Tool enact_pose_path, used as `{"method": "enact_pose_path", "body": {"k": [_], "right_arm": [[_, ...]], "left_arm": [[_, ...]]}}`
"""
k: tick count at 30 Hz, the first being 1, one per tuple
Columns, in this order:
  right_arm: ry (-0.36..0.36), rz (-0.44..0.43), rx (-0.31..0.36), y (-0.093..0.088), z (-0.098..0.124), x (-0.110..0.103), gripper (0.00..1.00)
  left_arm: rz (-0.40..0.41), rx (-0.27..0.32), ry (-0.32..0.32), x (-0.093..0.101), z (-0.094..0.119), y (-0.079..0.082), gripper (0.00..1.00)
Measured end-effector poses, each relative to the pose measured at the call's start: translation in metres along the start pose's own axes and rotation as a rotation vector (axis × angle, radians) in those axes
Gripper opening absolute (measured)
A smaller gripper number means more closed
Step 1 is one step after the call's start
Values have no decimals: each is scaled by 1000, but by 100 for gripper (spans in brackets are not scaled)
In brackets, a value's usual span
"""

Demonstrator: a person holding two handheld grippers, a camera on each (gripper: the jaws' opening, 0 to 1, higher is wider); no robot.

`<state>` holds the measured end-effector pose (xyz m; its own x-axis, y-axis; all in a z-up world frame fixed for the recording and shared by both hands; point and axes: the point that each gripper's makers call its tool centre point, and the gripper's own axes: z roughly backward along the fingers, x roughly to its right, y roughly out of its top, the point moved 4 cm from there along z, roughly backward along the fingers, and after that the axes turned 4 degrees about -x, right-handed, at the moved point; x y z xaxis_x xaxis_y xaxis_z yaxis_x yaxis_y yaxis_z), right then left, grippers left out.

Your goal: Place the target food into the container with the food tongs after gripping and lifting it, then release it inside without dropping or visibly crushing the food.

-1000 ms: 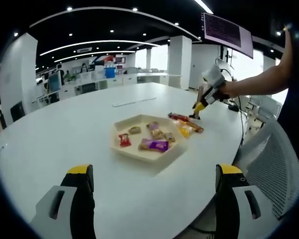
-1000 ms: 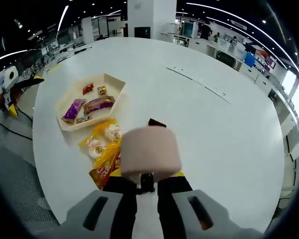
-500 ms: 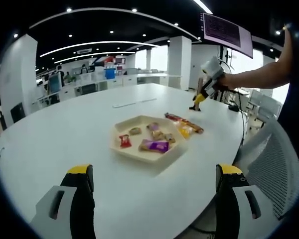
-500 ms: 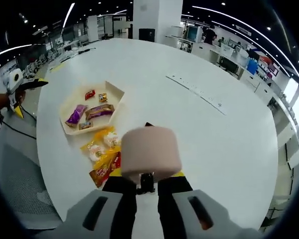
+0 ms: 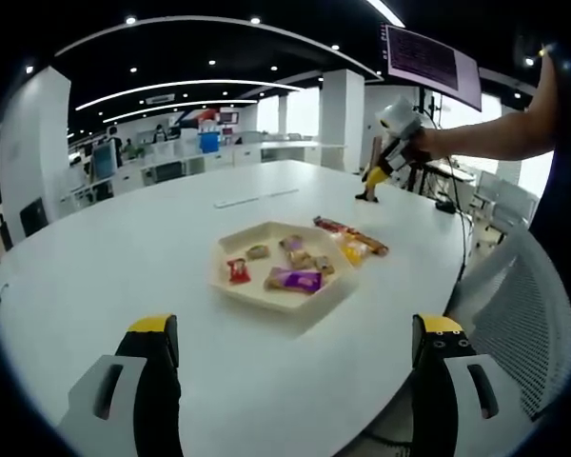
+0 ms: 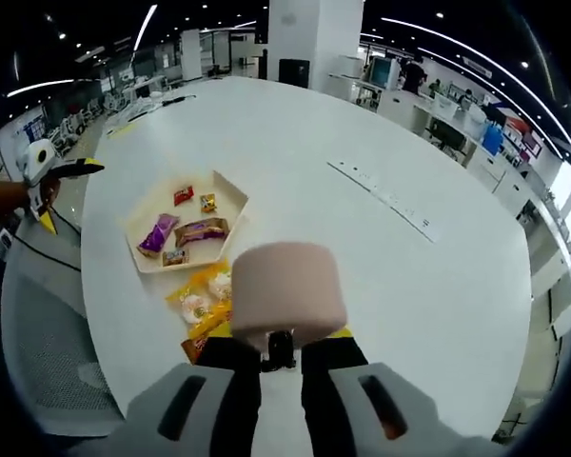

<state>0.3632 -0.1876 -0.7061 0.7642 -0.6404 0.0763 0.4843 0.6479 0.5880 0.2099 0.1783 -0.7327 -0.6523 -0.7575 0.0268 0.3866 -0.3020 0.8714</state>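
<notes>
You're holding the R tongs (image 6: 281,345) narrow, jaws pinched close on a pink roll (image 6: 287,293) sitting right at the tips. The fisheye is blowing it up, so it may be the target food itself or sth else; can't tell for sure. In the left gripper view the same R tongs (image 5: 376,177) are hanging well above the worktop (image 5: 124,248), past the far side of the loose packets.

You're keeping the L tongs (image 5: 295,328) wide open w/ nothing between the jaws, low over the near edge of the worktop, and the tray (image 5: 266,297) is lying straight ahead of them.

The relation that counts, seen from the R tongs:
- The tray (image 6: 233,184) is lying ahead & to the left of the tips, down on the worktop. It's already carrying several wrapped snacks, incl. a purple packet (image 6: 155,234).
- The yellow/orange loose packets (image 6: 202,303) are sitting betw. the R tongs and the tray, just beside the tray's near wall. The heap's long axis is running roughly from the tips toward the tray.
- The R tongs are nearer the loose packets than the L tongs, which have the tray betw. them and the heap.

So the R side is looking like the working one: you're needing a forward-left & downward carry, passing over the heap w/o brushing it.
</notes>
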Motion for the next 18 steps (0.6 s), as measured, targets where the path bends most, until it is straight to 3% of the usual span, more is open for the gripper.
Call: {"method": "enact_pose_path", "body": {"k": [18], "right_arm": [[57, 82, 34, 46, -4, -16, 14]], "left_arm": [[-1, 13, 7, -1, 1, 3, 99]]}}
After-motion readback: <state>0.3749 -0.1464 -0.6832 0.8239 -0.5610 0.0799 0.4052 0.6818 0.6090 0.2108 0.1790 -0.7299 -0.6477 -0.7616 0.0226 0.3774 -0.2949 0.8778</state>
